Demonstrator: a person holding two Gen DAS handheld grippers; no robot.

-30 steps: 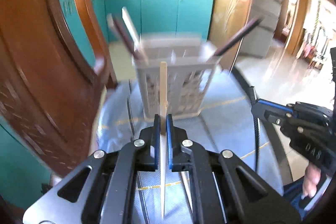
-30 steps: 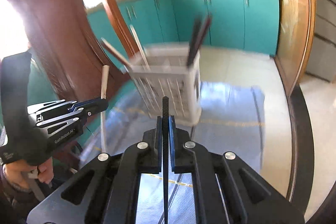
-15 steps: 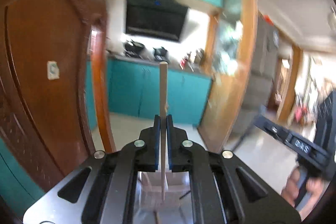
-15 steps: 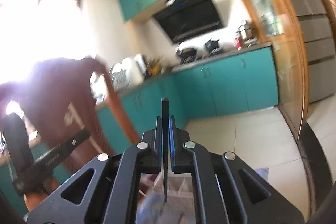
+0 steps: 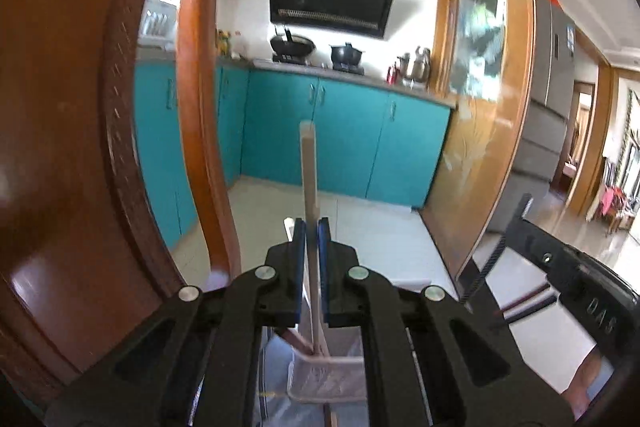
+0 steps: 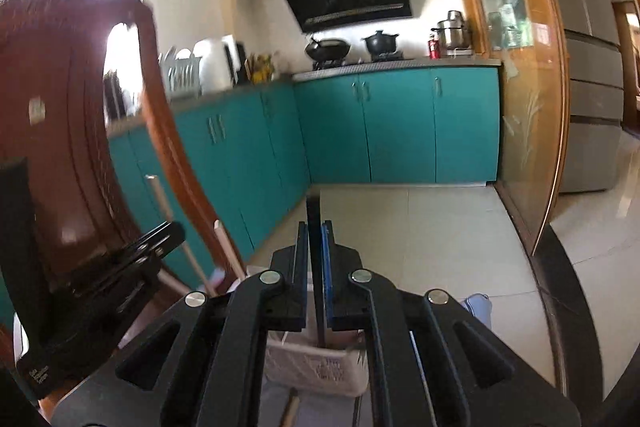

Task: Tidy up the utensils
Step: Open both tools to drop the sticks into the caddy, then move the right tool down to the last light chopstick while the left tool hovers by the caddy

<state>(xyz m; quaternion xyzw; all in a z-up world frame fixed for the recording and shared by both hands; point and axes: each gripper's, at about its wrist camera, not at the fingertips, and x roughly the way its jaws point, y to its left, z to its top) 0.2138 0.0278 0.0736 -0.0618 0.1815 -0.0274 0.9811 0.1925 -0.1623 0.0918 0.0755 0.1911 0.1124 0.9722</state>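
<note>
Above a white slotted basket [image 5: 326, 375], the left tongs [image 5: 311, 227] point nearly level toward the teal kitchen cabinets [image 5: 344, 139], clenched on a pale wooden chopstick [image 5: 309, 171] that stands upright between the blue pads, its lower end reaching down to the basket's rim. The right tongs [image 6: 315, 229] are held in much the same attitude, gripping a black chopstick [image 6: 313, 211] upright, its lower end dipping into the basket [image 6: 316, 367].

From the left wrist the other tool's black body shows at the lower right, along with a darker stick leaning in the basket's near corner. From the right wrist the left tool appears at the left edge with its pale stick, and a second pale chopstick [image 6: 230, 247] leans out of the basket beside it. Only this view shows the dish rack [image 6: 180, 71] on the far worktop [image 6: 396, 61].
</note>
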